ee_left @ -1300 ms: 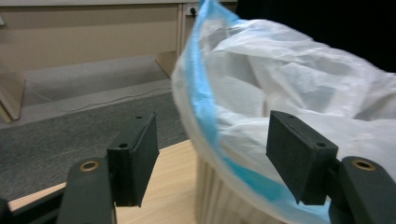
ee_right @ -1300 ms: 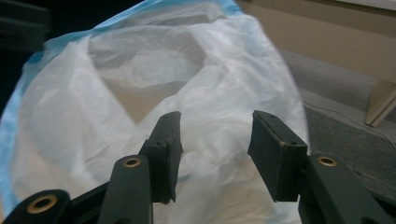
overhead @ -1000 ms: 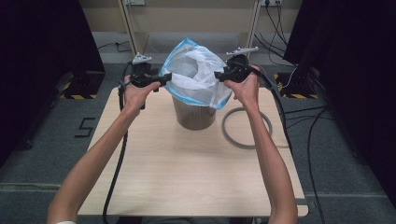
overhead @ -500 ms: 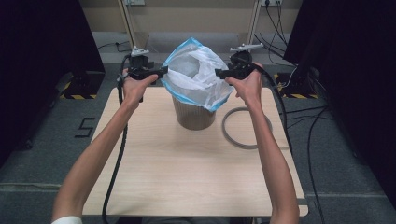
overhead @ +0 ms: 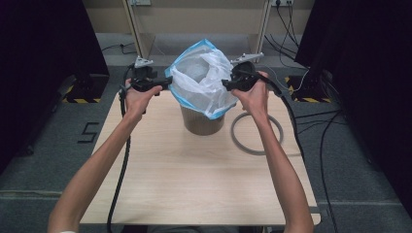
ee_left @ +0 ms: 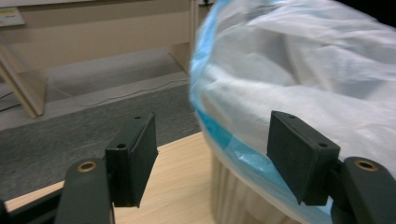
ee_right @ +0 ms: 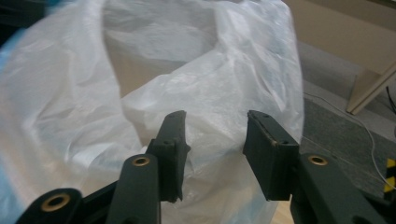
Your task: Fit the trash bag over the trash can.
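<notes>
Where grey ring (overhead: 256, 135) lies, beside bag-lined bin (overhead: 201, 121), table (overhead: 194, 184)

white bag (overhead: 204, 80) blue-edged, brown bin (overhead: 201, 121), grey ring (overhead: 257, 133)

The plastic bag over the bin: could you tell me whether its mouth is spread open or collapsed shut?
Spread open. The plastic bag stands puffed up above the bin, and the right gripper view shows its hollow inside.

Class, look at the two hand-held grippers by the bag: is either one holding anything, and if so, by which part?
Nothing is held. The left hand-held gripper and the right hand-held gripper both stand open beside the bag, jaws apart.
</notes>
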The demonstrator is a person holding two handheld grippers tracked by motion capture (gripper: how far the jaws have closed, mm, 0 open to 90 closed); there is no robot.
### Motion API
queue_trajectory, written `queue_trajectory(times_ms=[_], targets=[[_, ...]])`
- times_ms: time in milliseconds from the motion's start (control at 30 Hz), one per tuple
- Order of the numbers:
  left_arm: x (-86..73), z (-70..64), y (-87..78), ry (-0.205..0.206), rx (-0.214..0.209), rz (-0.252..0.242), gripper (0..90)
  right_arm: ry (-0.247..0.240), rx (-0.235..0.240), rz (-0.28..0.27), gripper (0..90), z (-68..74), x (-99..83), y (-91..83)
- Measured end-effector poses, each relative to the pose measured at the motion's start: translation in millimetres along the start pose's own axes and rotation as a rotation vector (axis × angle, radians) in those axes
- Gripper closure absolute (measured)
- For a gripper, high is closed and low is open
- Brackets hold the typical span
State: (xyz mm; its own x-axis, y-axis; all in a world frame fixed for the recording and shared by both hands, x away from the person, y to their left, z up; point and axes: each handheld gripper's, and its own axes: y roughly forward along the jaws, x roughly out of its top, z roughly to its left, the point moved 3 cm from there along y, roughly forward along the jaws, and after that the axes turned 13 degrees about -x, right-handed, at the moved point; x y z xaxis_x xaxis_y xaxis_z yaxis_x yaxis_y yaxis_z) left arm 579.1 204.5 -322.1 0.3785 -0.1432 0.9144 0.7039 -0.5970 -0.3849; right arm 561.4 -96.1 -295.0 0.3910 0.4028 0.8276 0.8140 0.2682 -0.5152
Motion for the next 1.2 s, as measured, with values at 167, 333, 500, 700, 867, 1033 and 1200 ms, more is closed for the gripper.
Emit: queue_trajectory(times_ms=[167, 333, 500, 700, 867, 1033, 1200], targets=[[5.4, 12.4, 8.8, -0.045, 0.032, -0.007, 33.1, 0.023, 0.002, -0.028, 48.5, 0.2, 1.5, -8.9], [12.7, 2.8, 1.2, -0.029, 0.015, -0.035, 32.1, 0.064, -0.042, -0.014, 47.5, -19.9, 9.8, 1.2], [12.6, -22.3, -3.6, 0.019, -0.039, -0.023, 29.4, 0.081, -0.024, -0.007, 50.7, -24.4, 13.0, 18.2], [8.9, -29.4, 2.4, 0.028, -0.057, 0.001, 28.6, 0.018, -0.053, 0.024, 53.7, -7.7, 6.0, 16.2], [7.3, -18.7, 6.8, 0.004, -0.043, 0.003, 28.2, -0.004, -0.03, 0.007, 49.2, 3.9, 3.9, 3.0], [13.0, -0.2, 15.3, -0.034, -0.009, -0.003, 28.9, 0.074, -0.057, -0.032, 43.6, -13.4, 13.6, 0.1], [18.0, 10.6, 26.7, -0.083, 0.008, -0.007, 29.9, 0.169, -0.06, -0.017, 42.4, -35.6, 22.0, 13.6]])
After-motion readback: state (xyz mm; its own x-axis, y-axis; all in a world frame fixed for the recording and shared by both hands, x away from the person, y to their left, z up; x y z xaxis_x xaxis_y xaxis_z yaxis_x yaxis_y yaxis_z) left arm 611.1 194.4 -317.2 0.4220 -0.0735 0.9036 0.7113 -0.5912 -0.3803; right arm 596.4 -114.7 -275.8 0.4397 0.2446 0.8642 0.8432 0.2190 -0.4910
